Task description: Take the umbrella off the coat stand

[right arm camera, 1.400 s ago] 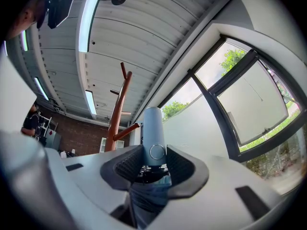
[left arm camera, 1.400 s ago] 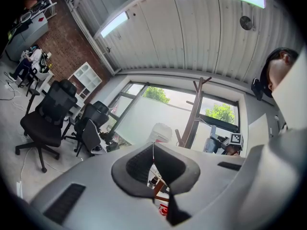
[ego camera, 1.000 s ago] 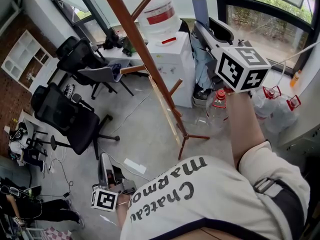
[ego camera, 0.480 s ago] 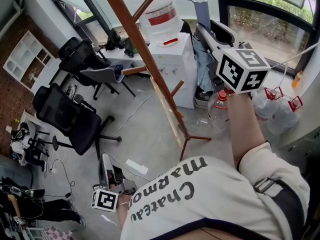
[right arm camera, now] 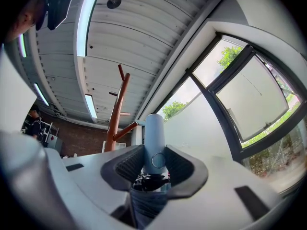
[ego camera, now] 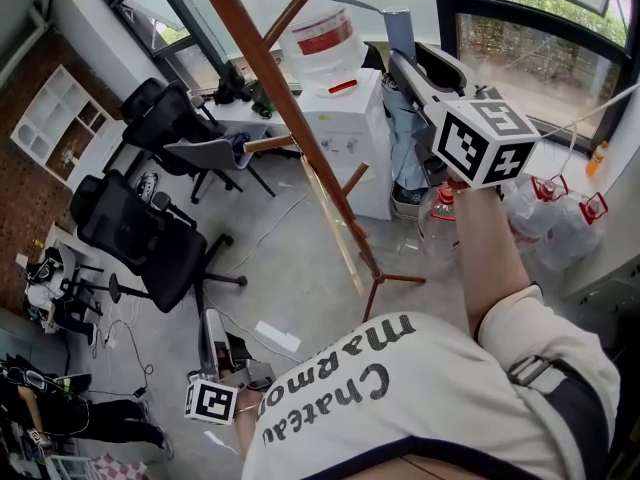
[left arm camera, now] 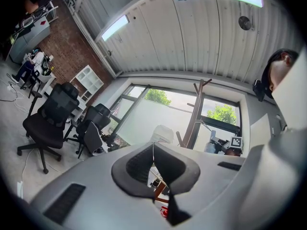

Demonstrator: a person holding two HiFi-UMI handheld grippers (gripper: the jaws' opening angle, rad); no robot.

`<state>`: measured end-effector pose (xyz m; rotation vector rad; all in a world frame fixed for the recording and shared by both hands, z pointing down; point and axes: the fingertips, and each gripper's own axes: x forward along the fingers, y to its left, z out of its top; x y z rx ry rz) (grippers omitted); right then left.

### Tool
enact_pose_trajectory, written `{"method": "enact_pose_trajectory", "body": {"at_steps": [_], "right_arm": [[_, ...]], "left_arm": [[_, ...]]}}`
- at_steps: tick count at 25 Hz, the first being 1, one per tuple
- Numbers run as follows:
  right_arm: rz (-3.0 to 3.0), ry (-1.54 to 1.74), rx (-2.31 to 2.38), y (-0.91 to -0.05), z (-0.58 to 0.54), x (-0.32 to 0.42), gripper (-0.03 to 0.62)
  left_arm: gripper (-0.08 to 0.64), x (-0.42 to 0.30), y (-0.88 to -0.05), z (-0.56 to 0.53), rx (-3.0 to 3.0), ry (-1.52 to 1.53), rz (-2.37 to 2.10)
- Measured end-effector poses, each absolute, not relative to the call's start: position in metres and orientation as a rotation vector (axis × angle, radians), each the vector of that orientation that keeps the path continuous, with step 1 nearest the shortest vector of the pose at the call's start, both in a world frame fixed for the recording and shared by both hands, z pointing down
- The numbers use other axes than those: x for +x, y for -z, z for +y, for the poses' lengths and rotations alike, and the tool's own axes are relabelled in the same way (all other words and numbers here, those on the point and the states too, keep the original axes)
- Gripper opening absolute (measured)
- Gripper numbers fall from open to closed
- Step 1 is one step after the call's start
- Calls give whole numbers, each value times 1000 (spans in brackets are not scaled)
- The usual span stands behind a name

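A folded blue-grey umbrella (ego camera: 405, 128) hangs by its strap from an upper peg of the tall brown wooden coat stand (ego camera: 280, 98). My right gripper (ego camera: 402, 63) is raised to the umbrella's pale cylindrical handle (right arm camera: 154, 138). In the right gripper view the handle stands upright between the dark pads (right arm camera: 125, 166), which press on it from both sides while the jaws are closing. The stand (right arm camera: 117, 114) rises just behind. My left gripper (ego camera: 212, 353) hangs low by the person's side, its jaws (left arm camera: 153, 150) shut with nothing between them. It points toward the stand (left arm camera: 194, 114).
A white water dispenser (ego camera: 340, 118) with a bottle on top stands behind the stand. Black office chairs (ego camera: 150, 233) sit at the left. Water jugs (ego camera: 560, 218) rest by the window at the right. Cables lie on the concrete floor (ego camera: 300, 268).
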<state>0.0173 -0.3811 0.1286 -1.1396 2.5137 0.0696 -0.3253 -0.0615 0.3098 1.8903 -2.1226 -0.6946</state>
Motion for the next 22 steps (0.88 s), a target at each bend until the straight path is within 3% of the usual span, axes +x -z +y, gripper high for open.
{"method": "enact_pose_trajectory", "body": {"at_steps": [11,22], "right_arm": [[2448,-70,-1254,-139,-388,53,152],[2481,53,-1490,-231,-371,89,152]], "left_arm": [[23,-318,-317,-64,1887,690,-2113],[23,-304,-339,-86,1955,597,-1949]]}}
